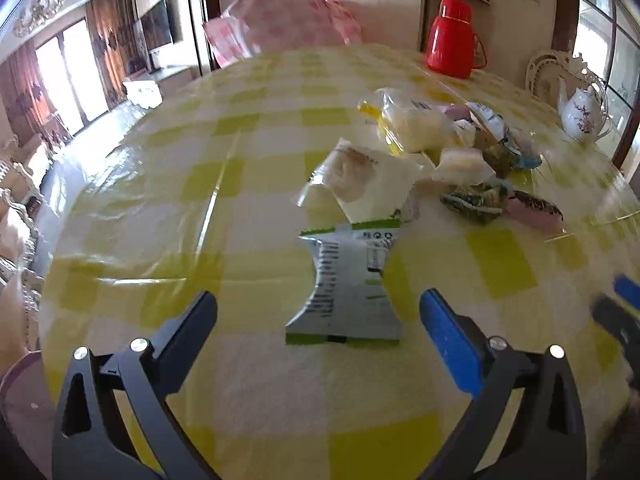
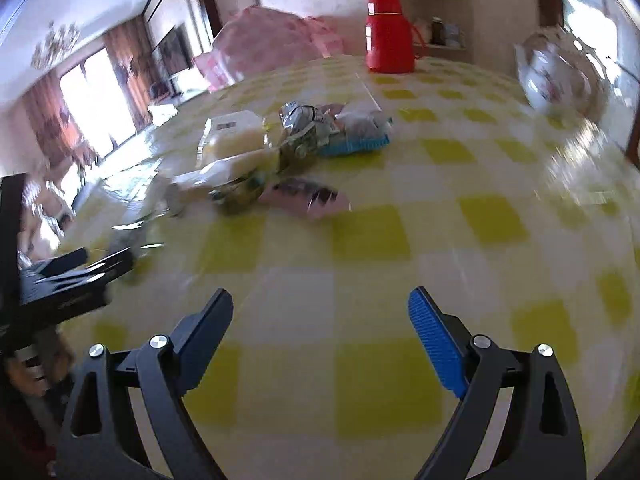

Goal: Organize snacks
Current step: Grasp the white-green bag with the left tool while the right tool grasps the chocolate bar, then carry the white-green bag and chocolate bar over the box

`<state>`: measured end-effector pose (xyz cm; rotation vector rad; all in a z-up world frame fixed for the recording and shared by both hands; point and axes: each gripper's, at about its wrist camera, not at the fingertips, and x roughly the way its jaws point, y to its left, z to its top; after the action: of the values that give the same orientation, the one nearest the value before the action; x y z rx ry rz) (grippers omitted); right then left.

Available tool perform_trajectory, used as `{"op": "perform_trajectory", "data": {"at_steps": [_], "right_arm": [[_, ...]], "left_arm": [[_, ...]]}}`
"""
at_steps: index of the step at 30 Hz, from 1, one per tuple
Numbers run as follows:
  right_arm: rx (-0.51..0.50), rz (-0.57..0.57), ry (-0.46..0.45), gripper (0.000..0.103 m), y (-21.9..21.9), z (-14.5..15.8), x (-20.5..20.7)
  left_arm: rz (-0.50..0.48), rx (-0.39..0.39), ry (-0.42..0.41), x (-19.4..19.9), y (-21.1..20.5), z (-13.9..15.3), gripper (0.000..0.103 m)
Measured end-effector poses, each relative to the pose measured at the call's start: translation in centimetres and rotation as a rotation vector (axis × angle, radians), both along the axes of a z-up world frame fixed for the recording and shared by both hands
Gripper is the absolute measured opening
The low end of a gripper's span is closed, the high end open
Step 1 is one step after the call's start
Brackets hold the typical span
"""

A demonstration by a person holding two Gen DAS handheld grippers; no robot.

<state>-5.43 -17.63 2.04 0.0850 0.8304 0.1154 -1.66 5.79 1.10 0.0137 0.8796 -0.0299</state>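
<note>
A pile of snack packets (image 1: 452,148) lies on the yellow-checked tablecloth (image 1: 224,184). A silver and green packet (image 1: 348,284) lies nearest, just ahead of and between the fingers of my open left gripper (image 1: 318,304). A white bread packet (image 1: 360,176) lies behind it. A pink packet (image 1: 536,210) lies at the pile's right. My right gripper (image 2: 320,300) is open and empty over bare cloth, well short of the pile (image 2: 280,144) and the pink packet (image 2: 308,198). The left gripper (image 2: 72,276) shows at the left edge of the right wrist view.
A red thermos (image 1: 454,38) stands at the far side of the table. A white teapot (image 1: 582,110) stands at the right. A pink plastic bag (image 1: 280,20) sits at the far edge. A purple rim (image 1: 20,384) shows at the near left.
</note>
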Motion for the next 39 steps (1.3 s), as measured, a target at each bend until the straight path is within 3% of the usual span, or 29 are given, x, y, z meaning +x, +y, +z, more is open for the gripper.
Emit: {"op": "perform_trajectory", "data": {"at_steps": [3, 5, 11, 12, 13, 14, 15, 18, 24, 28, 33, 35, 36, 39], "right_arm": [[-0.045, 0.043, 0.029, 0.087, -0.3, -0.7, 3.6], [-0.112, 0.076, 0.021, 0.087, 0.1, -1.0, 5.7], [-0.21, 0.194, 0.061, 0.086, 1.6, -2.0, 10.3], [-0.204, 0.201, 0.064, 0.085, 1.6, -2.1, 10.6], [-0.192, 0.217, 0.066, 0.073, 1.8, -2.1, 10.7], [-0.164, 0.234, 0.065, 0.043, 1.7, -2.0, 10.6], [-0.116, 0.249, 0.068, 0.036, 1.5, -1.9, 10.2], [-0.12, 0.262, 0.051, 0.033, 2.0, -1.6, 7.6], [-0.019, 0.182, 0.007, 0.032, 1.6, -0.1, 1.8], [0.116, 0.101, 0.014, 0.032, 0.5, -0.2, -0.2], [0.202, 0.057, -0.034, 0.032, 0.0, 0.7, -2.2], [0.229, 0.05, -0.029, 0.032, -0.1, 0.3, -2.7], [0.223, 0.043, -0.022, 0.032, 0.0, 0.1, -2.9], [0.228, 0.025, -0.031, 0.032, -0.4, 0.0, -3.2]], "left_arm": [[0.004, -0.058, 0.069, 0.8, 0.7, -0.9, 0.101], [0.004, -0.08, 0.057, 0.7, 0.8, -0.7, 0.101], [0.005, -0.044, 0.064, 0.9, 0.2, -0.9, 0.101], [0.004, -0.037, 0.066, 0.9, 0.1, -1.0, 0.101], [0.005, -0.035, 0.066, 0.9, 0.1, -1.0, 0.101], [0.005, -0.037, 0.066, 0.9, 0.1, -1.0, 0.101], [0.005, -0.042, 0.064, 0.8, 0.2, -1.0, 0.101], [0.005, -0.046, 0.063, 0.8, 0.4, -1.0, 0.101], [0.005, -0.029, 0.068, 0.9, 0.3, -1.1, 0.101], [0.001, 0.027, 0.087, 1.3, -0.4, -1.4, 0.102], [0.012, 0.023, 0.091, 1.8, -0.3, -1.3, 0.1], [-0.005, 0.03, 0.048, 1.6, -0.6, -0.9, 0.067], [-0.031, 0.051, 0.033, 1.2, -1.1, -0.6, 0.043], [-0.077, 0.022, 0.038, -0.4, -2.4, -0.4, 0.04]]}}
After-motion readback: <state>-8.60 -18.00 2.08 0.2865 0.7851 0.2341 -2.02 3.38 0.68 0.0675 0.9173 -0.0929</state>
